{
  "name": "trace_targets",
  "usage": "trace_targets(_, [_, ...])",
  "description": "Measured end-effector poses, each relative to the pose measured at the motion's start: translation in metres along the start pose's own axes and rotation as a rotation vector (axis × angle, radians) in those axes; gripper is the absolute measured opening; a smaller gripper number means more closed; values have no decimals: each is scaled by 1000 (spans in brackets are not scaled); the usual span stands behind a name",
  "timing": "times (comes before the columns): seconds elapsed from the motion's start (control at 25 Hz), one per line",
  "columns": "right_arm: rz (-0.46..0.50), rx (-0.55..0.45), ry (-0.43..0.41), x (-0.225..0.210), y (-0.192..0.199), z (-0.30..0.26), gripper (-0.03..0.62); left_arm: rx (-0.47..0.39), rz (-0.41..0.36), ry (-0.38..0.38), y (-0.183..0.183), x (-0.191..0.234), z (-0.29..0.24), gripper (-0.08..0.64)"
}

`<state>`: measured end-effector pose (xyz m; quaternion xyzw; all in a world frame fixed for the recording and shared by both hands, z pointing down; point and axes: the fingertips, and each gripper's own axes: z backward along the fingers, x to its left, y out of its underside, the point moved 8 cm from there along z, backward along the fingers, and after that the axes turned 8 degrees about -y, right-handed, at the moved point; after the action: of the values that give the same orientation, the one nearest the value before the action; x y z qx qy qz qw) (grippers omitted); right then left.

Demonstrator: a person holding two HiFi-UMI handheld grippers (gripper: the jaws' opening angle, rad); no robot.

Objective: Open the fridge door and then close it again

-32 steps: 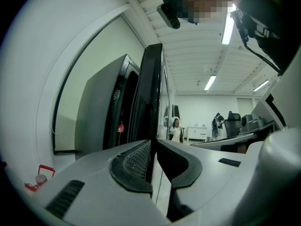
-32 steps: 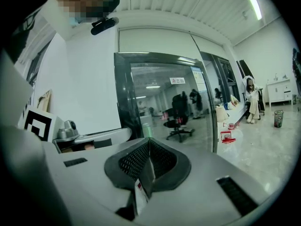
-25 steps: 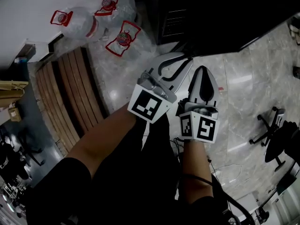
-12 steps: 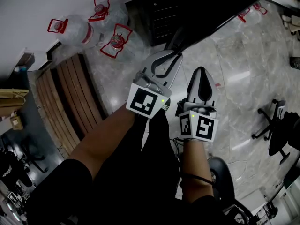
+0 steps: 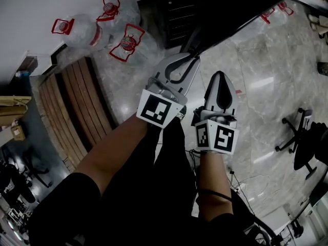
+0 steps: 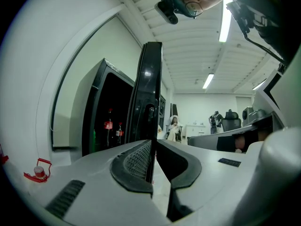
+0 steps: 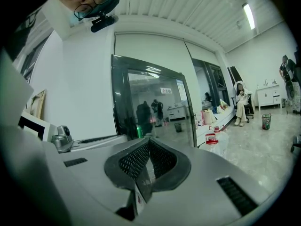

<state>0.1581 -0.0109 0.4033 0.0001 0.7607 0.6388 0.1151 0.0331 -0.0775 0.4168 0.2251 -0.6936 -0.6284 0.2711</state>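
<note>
Far left, clear plastic water jugs (image 5: 82, 27) with red handles, parked by a slatted wooden bench (image 5: 77, 106), probably out of the door's swing. Left gripper (image 6: 151, 147) pinched narrow onto the free edge of the fridge door (image 6: 146, 88), thin, black and glossy, likely for leverage away from the hinge. Door ajar in front of the dark fridge (image 6: 101, 112), bottles (image 6: 109, 126) inside. Right gripper (image 7: 148, 145) closed on nothing, apparently idle, facing reflective glass.

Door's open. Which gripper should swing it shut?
Left. The left gripper has the fridge door edge pinched between its jaws. The right gripper is shut on nothing and clear of the door.
</note>
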Motion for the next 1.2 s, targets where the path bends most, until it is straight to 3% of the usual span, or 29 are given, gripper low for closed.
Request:
trace_targets(0.44, [-5,13,-10,0,3,-2,15,3,44,-44,0,7,-2,40])
trace_targets(1.2, [4,29,-93,6,-10,-65,15,0,24,-185,-8,80,-29,60])
